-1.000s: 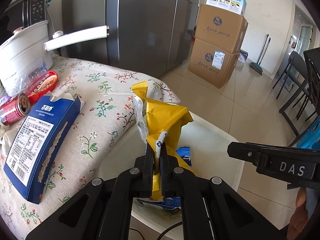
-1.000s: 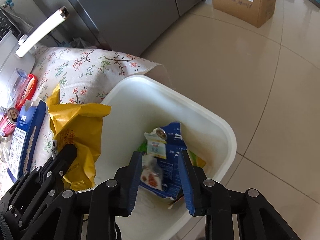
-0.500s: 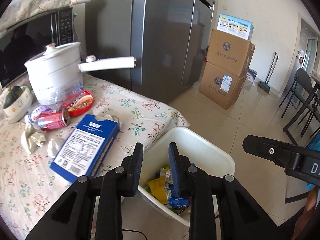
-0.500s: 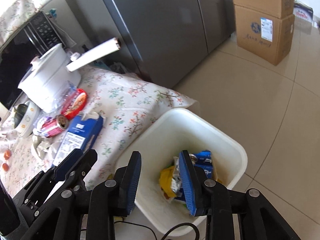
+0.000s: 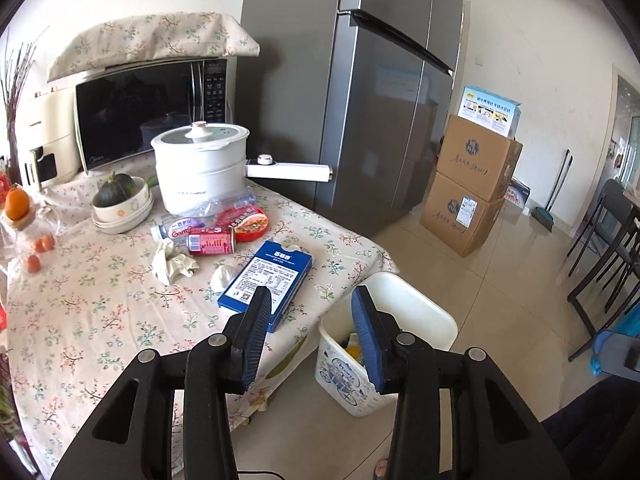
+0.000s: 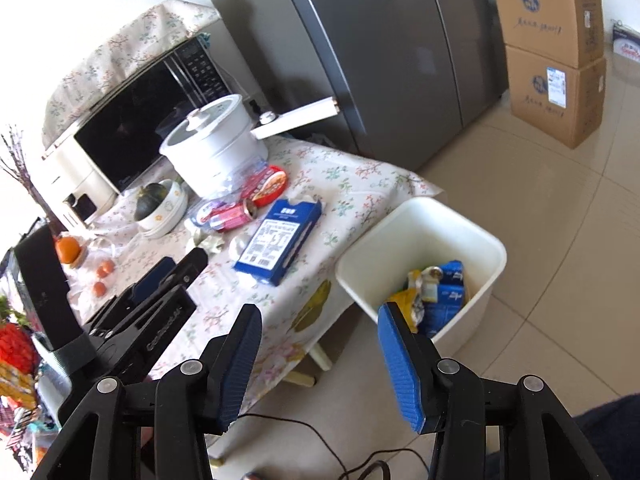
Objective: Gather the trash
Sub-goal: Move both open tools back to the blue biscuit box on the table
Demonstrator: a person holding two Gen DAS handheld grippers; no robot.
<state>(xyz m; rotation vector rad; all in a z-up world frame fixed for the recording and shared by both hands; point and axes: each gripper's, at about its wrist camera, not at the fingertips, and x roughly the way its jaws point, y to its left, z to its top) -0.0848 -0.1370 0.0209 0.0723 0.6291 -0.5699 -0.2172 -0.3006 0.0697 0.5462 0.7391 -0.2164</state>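
Observation:
A white trash bin (image 5: 416, 300) (image 6: 432, 216) stands on the floor by the table's corner, with a yellow wrapper (image 6: 412, 300) and blue packets (image 6: 450, 288) inside. On the floral tablecloth lie a blue carton (image 5: 266, 280) (image 6: 280, 236), a red can (image 5: 210, 241) (image 6: 236, 214), a crushed plastic bottle (image 5: 208, 212), a red noodle cup (image 5: 248, 222) (image 6: 270, 186) and crumpled tissues (image 5: 172, 264). My left gripper (image 5: 310, 332) is open and empty, above the table edge and bin. My right gripper (image 6: 320, 360) is open and empty, pulled back from the bin.
A white pot with a long handle (image 5: 200, 168), a microwave (image 5: 152, 116), a bowl with a squash (image 5: 120, 200) and oranges (image 5: 38, 246) are on the table. A grey fridge (image 5: 380, 100), stacked cardboard boxes (image 5: 472, 188) and dark chairs (image 5: 612, 248) stand around.
My left gripper let go of the yellow wrapper, which now lies in the bin. Both grippers opened wider and drew back and up from the bin.

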